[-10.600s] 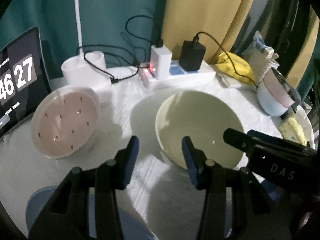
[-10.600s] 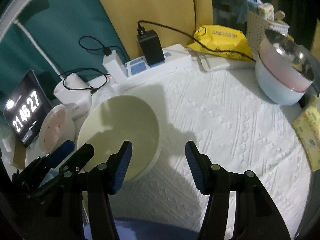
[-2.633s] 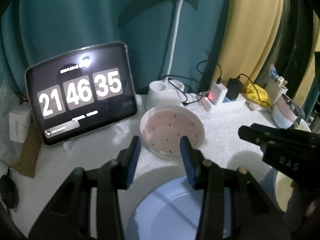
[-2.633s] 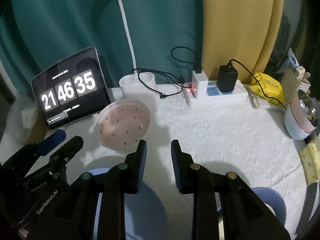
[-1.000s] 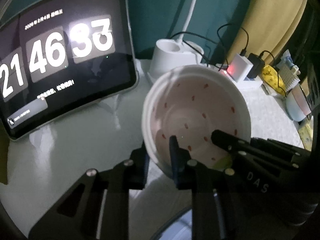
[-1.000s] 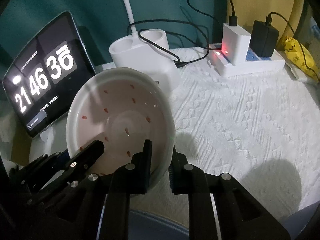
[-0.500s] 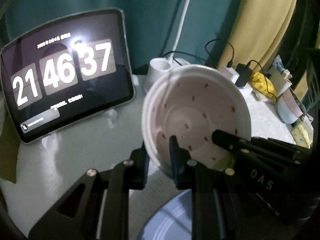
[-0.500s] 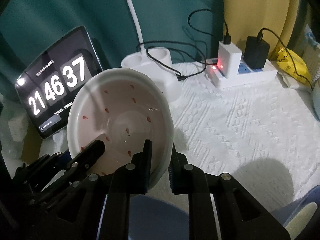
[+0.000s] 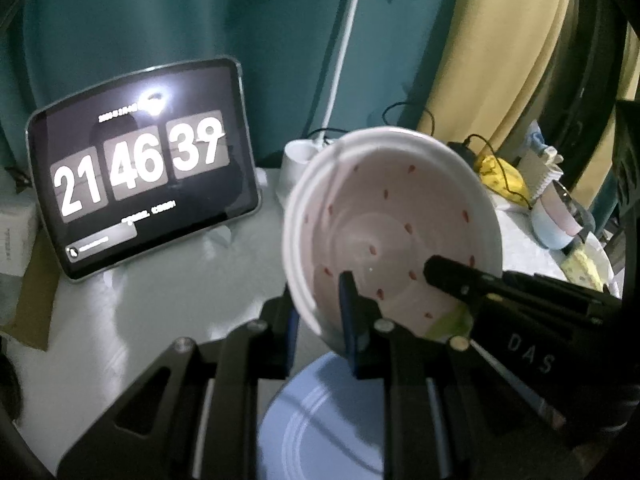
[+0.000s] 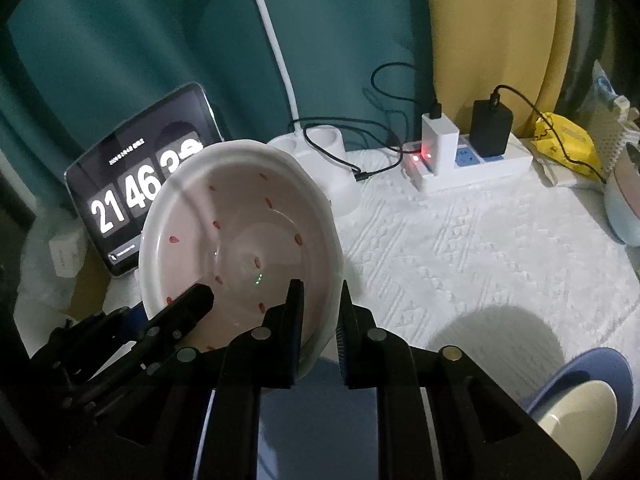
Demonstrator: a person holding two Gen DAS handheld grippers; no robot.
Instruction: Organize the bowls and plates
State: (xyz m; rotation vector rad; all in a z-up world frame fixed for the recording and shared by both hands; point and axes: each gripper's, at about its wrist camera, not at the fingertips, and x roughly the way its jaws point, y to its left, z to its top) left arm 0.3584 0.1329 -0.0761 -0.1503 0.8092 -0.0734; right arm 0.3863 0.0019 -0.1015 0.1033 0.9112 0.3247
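A white bowl with a pink inside and red specks [image 9: 392, 224] [image 10: 240, 240] is held tilted in the air by both grippers. My left gripper [image 9: 320, 320] is shut on its left rim. My right gripper [image 10: 318, 320] is shut on its right rim; it shows from the side in the left wrist view [image 9: 480, 284]. A light blue plate [image 9: 320, 420] lies on the table right below the bowl. A cream bowl sitting in a blue bowl [image 10: 576, 408] stands at the lower right of the right wrist view.
A tablet showing a clock [image 9: 140, 168] leans at the back left. A white lamp base [image 10: 320, 152], a power strip with chargers [image 10: 468, 160], a yellow packet [image 10: 568, 140] and a pale blue pot [image 10: 624, 200] stand along the back and right of the white tablecloth [image 10: 480, 260].
Both grippers, shut on the speckled bowl, have lifted it higher off the table and drawn it back over the blue plate. The cream bowl, earlier alone on the cloth, now sits in the blue bowl.
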